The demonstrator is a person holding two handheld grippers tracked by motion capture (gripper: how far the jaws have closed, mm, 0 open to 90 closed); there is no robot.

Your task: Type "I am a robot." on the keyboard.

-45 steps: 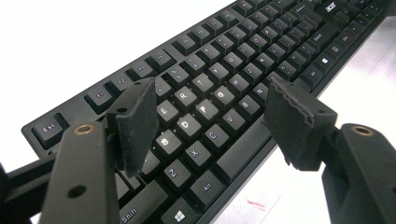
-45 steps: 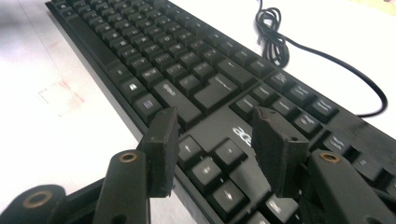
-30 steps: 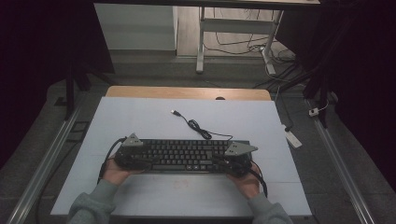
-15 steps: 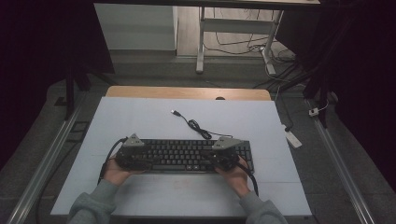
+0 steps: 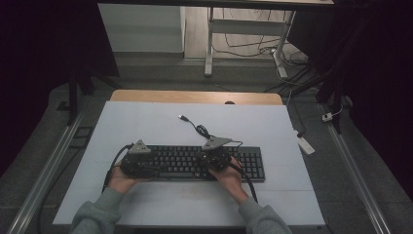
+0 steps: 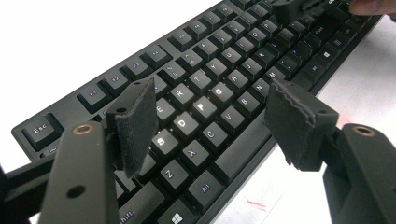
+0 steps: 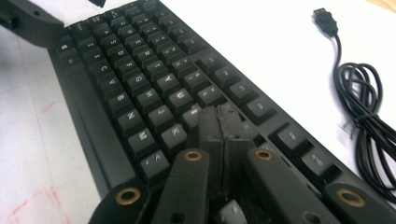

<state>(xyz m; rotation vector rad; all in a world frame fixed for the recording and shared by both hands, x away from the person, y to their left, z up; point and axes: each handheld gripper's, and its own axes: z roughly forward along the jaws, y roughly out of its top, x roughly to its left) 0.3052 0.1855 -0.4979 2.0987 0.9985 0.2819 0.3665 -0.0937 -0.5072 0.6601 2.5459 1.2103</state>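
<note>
A black keyboard (image 5: 195,163) lies across the white table top (image 5: 146,122), nearer the front. Its black cable (image 5: 199,130) curls away behind it and ends in a loose USB plug (image 5: 183,117). My left gripper (image 5: 138,165) hovers over the keyboard's left end, jaws wide open above the letter keys (image 6: 196,112) with nothing between them. My right gripper (image 5: 215,158) sits over the keyboard's middle; its jaws are pressed together, tips (image 7: 219,122) resting down among the keys. The coiled cable (image 7: 369,116) and plug (image 7: 325,21) lie to its right in the right gripper view.
A wooden strip (image 5: 195,96) edges the table's far side. A small white device (image 5: 305,144) lies off the table's right edge. Metal rails run down both sides. Desk legs and loose cables stand on the floor beyond.
The right gripper has slid left along the keyboard, from its right end to the middle. The left gripper has stayed at the left end.
</note>
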